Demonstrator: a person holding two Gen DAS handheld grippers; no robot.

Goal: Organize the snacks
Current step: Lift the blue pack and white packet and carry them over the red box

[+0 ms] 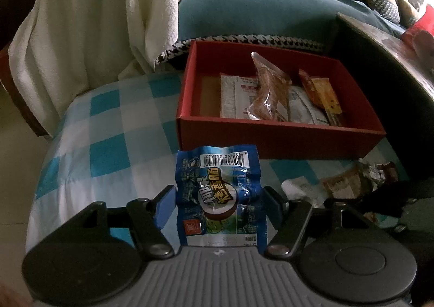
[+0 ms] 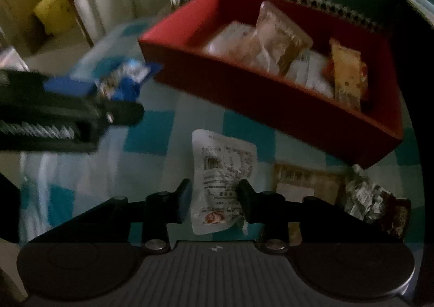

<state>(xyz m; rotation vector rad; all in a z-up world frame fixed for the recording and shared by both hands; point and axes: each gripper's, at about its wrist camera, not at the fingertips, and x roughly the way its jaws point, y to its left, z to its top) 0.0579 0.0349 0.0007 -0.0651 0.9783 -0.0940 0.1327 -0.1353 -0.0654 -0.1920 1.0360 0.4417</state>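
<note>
A blue-and-white checked cloth [image 1: 108,122] covers the bench. The red box [image 1: 271,138] sits at its far edge, holding several snack packets [image 1: 267,92]. The left gripper [image 1: 218,195] has its jaws pinching a blue snack packet [image 1: 217,187] above the cloth before the box. The right gripper [image 2: 214,195] has its jaws pressed on a white snack packet [image 2: 222,176] near the bench's near edge, beside a brown packet [image 2: 306,182].

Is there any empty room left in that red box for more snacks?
Yes: the left end of the red box shows bare floor beside the white packet. Its middle and right are piled with packets. The checked cloth left of the box is bare; below its right corner, wrappers crowd.
</note>
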